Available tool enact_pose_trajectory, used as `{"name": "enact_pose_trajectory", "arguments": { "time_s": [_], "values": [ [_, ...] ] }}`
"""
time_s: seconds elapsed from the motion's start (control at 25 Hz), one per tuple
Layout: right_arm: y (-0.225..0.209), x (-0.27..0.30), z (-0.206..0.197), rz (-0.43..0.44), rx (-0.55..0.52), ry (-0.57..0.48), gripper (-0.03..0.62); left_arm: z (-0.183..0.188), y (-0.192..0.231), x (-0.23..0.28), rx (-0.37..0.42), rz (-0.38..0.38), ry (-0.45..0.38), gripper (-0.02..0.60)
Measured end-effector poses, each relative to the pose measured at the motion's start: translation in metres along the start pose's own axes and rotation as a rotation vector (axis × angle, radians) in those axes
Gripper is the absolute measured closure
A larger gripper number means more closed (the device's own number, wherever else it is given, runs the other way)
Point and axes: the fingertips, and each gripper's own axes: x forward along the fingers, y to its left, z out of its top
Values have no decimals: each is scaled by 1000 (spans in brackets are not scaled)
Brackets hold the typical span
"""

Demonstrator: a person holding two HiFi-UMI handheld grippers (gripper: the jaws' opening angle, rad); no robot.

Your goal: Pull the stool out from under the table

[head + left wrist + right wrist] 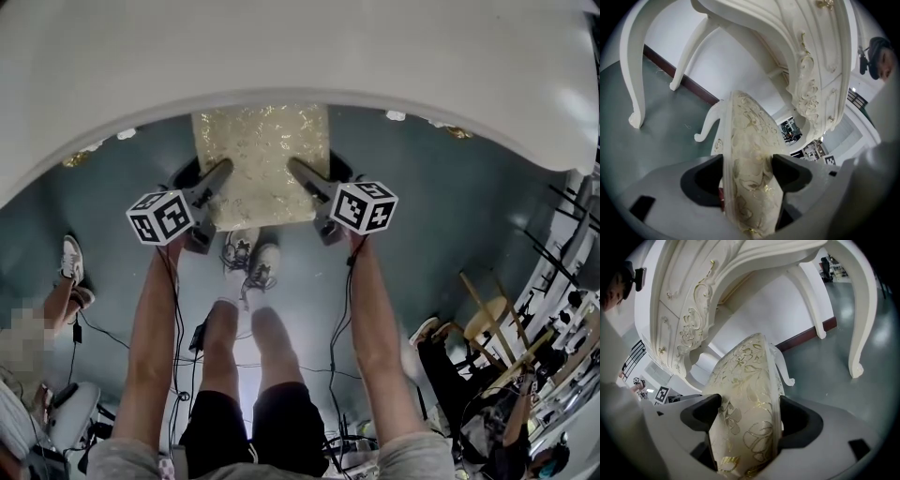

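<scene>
The left tool (215, 182) grips the left edge of the one stool (261, 150), whose gold-patterned seat pokes out from under the single white worktop (281, 56). The right tool (305, 176) grips its right edge. Two tools, both clamped. The pull looks under way; next, both should draw straight back, evenly.

The stool (261, 164), its seat in cream and gold cloth, stands on the grey-green floor, its far edge meeting the curved rim of the white table (281, 56). The left gripper (223, 173) is set against the seat's left edge and the right gripper (298, 172) against its right. The person's sneakers (251, 258) stand just beside its near edge.
</scene>
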Motion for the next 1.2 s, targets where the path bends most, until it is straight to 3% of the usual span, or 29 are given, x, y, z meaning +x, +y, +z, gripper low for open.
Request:
{"name": "enact_pose_trajectory", "arguments": {
  "time_s": [0.28, 0.52, 0.84, 1.2],
  "values": [
    [3, -6, 2, -24, -5, -42, 189, 9, -6, -1, 60, 11, -8, 244],
    [19, -20, 17, -54, 4, -80, 191, 27, -20, -13, 83, 47, -63, 244],
    [21, -47, 8, -95, 50, -94, 191, 19, -40, -19, 95, 46, -19, 244],
    [14, -101, 7, -144, 94, -186, 192, 11, -88, -11, 162, -7, 26, 244]
  ]
}}
